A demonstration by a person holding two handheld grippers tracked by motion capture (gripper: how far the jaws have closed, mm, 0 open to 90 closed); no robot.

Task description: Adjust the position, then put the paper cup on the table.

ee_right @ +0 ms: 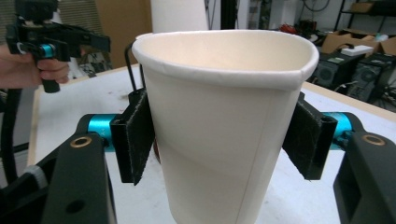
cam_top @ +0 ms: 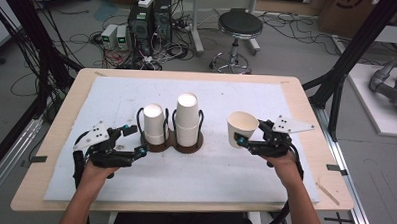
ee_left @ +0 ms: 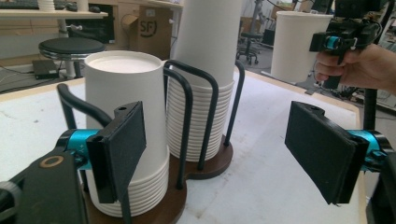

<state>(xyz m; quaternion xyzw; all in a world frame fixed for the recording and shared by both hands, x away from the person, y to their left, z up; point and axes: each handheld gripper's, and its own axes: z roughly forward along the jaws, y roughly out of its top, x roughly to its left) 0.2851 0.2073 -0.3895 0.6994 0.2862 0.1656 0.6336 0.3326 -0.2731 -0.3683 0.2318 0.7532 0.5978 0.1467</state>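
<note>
A brown-based black wire holder (cam_top: 171, 142) on the white mat carries two stacks of upturned white paper cups, a shorter left stack (cam_top: 153, 123) and a taller right stack (cam_top: 187, 117). My left gripper (cam_top: 137, 140) stands open just left of the shorter stack (ee_left: 126, 116). Its left pad (ee_left: 119, 149) is close beside that stack, and the right pad (ee_left: 322, 149) is out over the mat. My right gripper (cam_top: 251, 134) is shut on a single upright paper cup (ee_right: 219, 140) to the right of the holder. Both its pads (ee_right: 135, 140) press the cup's sides.
The white mat (cam_top: 209, 172) covers most of the wooden table (cam_top: 306, 111). Beyond the far edge stand a black stool (cam_top: 239, 26), computer boxes (cam_top: 150, 18) and loose cables on the floor. Black frame posts (cam_top: 338, 77) rise at the right.
</note>
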